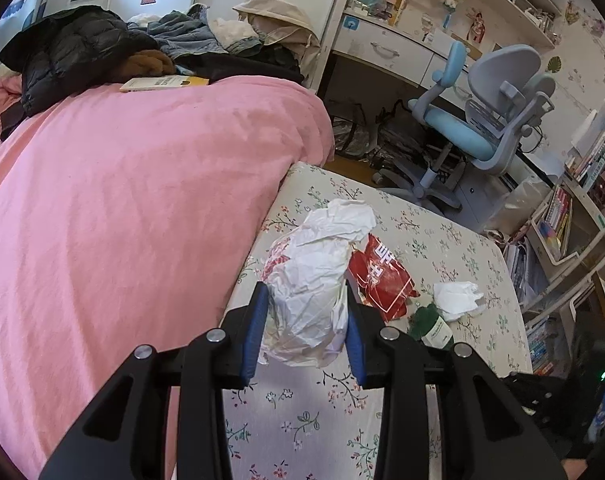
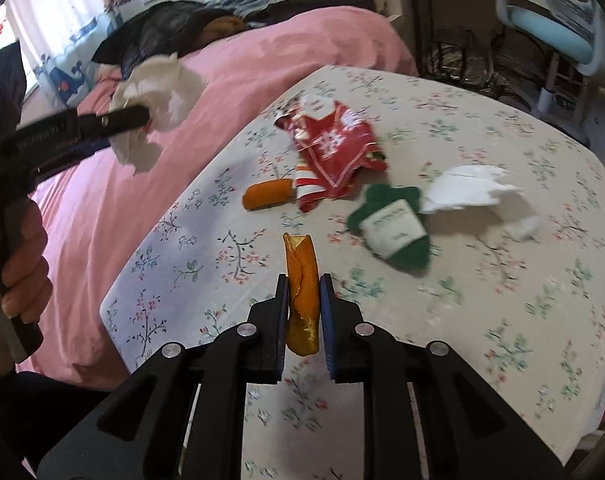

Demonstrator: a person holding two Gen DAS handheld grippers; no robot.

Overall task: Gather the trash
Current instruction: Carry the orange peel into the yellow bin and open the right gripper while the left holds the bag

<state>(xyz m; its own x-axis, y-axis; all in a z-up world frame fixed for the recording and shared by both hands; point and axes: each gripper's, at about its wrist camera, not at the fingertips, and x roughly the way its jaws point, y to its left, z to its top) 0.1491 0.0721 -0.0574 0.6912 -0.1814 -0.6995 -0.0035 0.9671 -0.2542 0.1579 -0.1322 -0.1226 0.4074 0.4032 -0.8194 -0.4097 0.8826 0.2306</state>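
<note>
So the left gripper (image 1: 306, 320) has its jaws clamped on a big crumpled white wrapper (image 1: 314, 280). In the right wrist view you can see that same wad (image 2: 158, 100) is actually held up in the air, over the pink bed (image 2: 242, 64) and past the desk's (image 2: 502, 288) left edge, with the person's hand (image 2: 18, 252) wrapped around the handle. The left view alone doesn't give that away.

The right gripper (image 2: 304, 304) has its jaws closed on an orange wrapper (image 2: 302, 292), standing roughly upright between the blue pads, over the near part of the floral-cloth desk.

Still lying around the middle of the desk: a red snack bag (image 2: 334, 152), a green packet with a white label (image 2: 394, 232) just to its right, and a white tissue (image 2: 466, 192) touching the green packet toward the right edge. All three also show in the left view: red bag (image 1: 382, 276), green packet (image 1: 430, 324), tissue (image 1: 458, 300).

Only the right view shows a second orange piece (image 2: 266, 196) lying against the red bag's left side; in the left view the white wad blocks that spot. Only the left view shows the blue chair (image 1: 474, 120) properly, beyond the desk's far edge.
</note>
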